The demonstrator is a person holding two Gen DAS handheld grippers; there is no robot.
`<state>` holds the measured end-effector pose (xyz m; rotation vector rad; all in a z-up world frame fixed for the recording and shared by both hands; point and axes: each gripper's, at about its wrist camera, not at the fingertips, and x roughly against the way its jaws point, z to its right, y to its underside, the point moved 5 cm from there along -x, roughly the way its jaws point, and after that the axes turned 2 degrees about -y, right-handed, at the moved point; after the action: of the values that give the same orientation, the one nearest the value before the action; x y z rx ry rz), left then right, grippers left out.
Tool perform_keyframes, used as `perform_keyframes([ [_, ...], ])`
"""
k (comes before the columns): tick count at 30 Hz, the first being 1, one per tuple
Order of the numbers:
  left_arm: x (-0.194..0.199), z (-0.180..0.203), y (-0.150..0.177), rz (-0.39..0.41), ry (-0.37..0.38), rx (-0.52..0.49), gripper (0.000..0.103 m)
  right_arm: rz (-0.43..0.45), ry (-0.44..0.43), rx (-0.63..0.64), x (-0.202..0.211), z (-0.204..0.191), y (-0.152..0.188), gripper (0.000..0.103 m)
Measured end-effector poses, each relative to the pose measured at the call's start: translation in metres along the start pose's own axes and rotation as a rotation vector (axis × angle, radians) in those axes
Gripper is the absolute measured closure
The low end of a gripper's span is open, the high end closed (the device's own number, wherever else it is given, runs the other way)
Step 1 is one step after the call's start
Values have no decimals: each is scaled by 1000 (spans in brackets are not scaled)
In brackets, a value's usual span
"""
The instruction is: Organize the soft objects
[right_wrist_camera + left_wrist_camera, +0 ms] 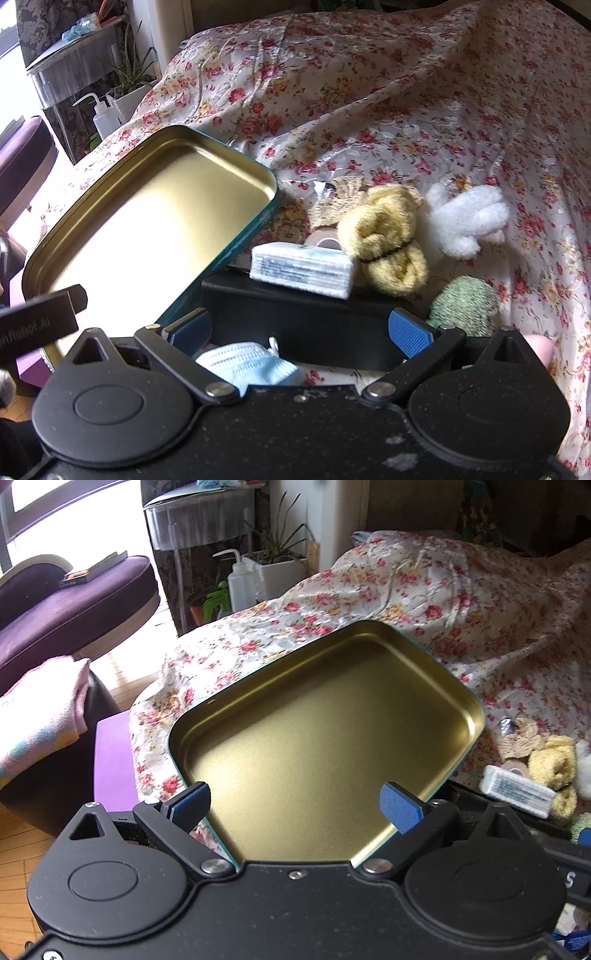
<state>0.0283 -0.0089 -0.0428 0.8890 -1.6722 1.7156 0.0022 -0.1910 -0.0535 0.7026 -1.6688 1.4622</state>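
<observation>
An open gold-lined tin lid (325, 734) stands tilted up on the floral cloth; it also shows in the right wrist view (147, 218). My left gripper (295, 805) is open, its fingers either side of the lid's lower part. My right gripper (301, 332) is open over a black box (303, 314), with a blue face mask (247, 363) between its fingers near the base. On the box lies a white tissue pack (303, 269). Beside it lie a yellow towel roll (384, 240), white stuffing (465, 218), a beige crochet piece (340, 199) and a green knit ball (465, 302).
The floral cloth (406, 110) covers a rumpled, raised surface. At the left stand a purple sofa (70, 602), a pink towel (40, 716) on a dark stool, a squeeze bottle (240, 579) and a potted plant (280, 568).
</observation>
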Motion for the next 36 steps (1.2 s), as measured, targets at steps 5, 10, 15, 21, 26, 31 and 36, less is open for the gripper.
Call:
perform_keyframes([
  [5, 9, 5, -1, 43, 53, -26, 8, 28, 10, -41, 16, 18, 15, 0],
  [10, 15, 13, 0, 65, 89, -67, 8, 60, 31, -95, 32, 41, 30, 0],
  [15, 22, 20, 2, 87, 138, -106, 8, 102, 61, -159, 46, 72, 45, 0],
  [21, 31, 33, 8, 102, 208, -172, 8, 110, 163, -256, 52, 124, 67, 0],
  [26, 33, 42, 12, 92, 250, -215, 8, 102, 202, -390, 53, 179, 90, 1],
  [31, 33, 49, 17, 58, 312, -248, 8, 108, 210, -463, 55, 213, 105, 1],
  [36, 34, 58, 23, 31, 351, -299, 8, 108, 198, -485, 52, 223, 104, 1],
])
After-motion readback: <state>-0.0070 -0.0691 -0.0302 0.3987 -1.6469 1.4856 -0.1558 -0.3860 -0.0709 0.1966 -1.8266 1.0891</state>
